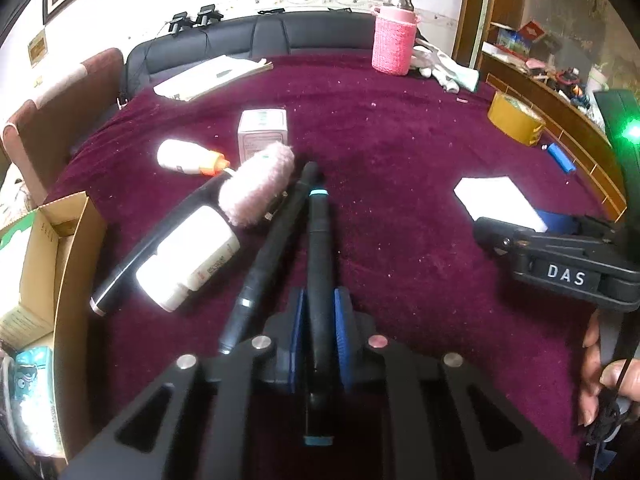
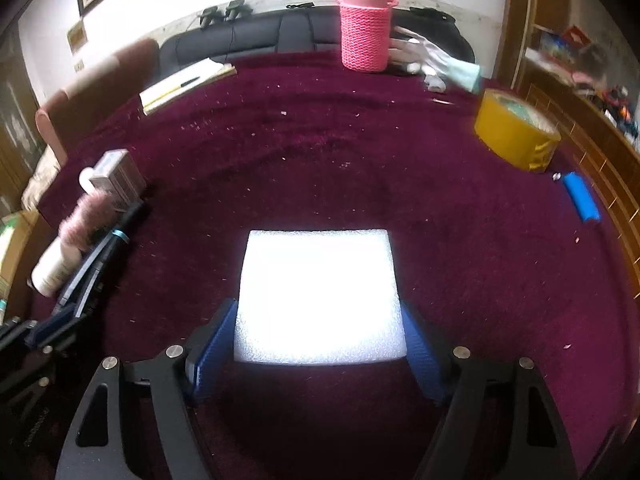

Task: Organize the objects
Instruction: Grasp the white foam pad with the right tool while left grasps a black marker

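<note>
Plum-red plush cloth (image 2: 320, 152) covers the whole table, and everything to be sorted lies on it. At its left edge stands one open brown cardboard box (image 1: 60, 264), likely where the items go. The white foam block (image 2: 320, 296) sits flat near the front, with the right gripper (image 2: 320, 344) spread wide around it, blue pads (image 2: 212, 344) just at its sides; whether they press it I cannot tell.

The left gripper (image 1: 320, 336) is clamped on a black pen with a teal band (image 1: 318, 248), held along the fingers, tip forward over the clutter. To do this step well, I judge the pen should be lifted straight up before swinging left, so it clears the neighbouring black pen (image 1: 268, 248) touching it.

Counted: one pink knitted-sleeve flask (image 2: 365, 32), one yellow tape roll (image 2: 516, 132), one white plastic bottle (image 1: 188, 256), one small white bottle with orange cap (image 1: 188, 157), one pink fluffy roller (image 1: 256, 188), one small printed carton (image 1: 262, 130), one blue cylinder (image 2: 582, 197), at least two black pens.
</note>
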A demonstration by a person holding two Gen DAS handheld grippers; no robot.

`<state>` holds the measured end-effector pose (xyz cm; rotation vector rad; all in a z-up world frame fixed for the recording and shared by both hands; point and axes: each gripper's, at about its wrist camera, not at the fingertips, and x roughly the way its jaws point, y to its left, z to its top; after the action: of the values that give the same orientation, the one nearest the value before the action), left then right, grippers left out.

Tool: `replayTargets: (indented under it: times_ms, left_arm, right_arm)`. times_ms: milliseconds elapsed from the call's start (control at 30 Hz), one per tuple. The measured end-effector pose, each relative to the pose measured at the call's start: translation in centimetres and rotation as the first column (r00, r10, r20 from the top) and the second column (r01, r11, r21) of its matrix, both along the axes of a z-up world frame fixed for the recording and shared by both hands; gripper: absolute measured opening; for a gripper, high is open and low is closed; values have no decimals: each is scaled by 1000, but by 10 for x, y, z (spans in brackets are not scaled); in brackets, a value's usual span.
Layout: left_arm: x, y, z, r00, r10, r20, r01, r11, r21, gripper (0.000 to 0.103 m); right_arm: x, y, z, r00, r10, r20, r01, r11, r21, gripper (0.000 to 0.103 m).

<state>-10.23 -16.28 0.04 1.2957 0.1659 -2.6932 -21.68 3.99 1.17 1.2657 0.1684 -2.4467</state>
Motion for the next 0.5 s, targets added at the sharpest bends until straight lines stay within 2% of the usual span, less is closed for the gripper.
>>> replayTargets:
  times_ms: [167, 500]
  left_arm:
    - [5, 2, 10, 999, -7, -46, 6, 1000, -20, 14]
    - [13, 6, 26, 993, -41, -108, 44, 999, 24, 14]
  right_arm:
    - [7, 1, 11, 1000, 20, 11, -18, 993, -113, 82]
    - [21, -12, 19, 997, 80, 4, -78, 983, -167, 83]
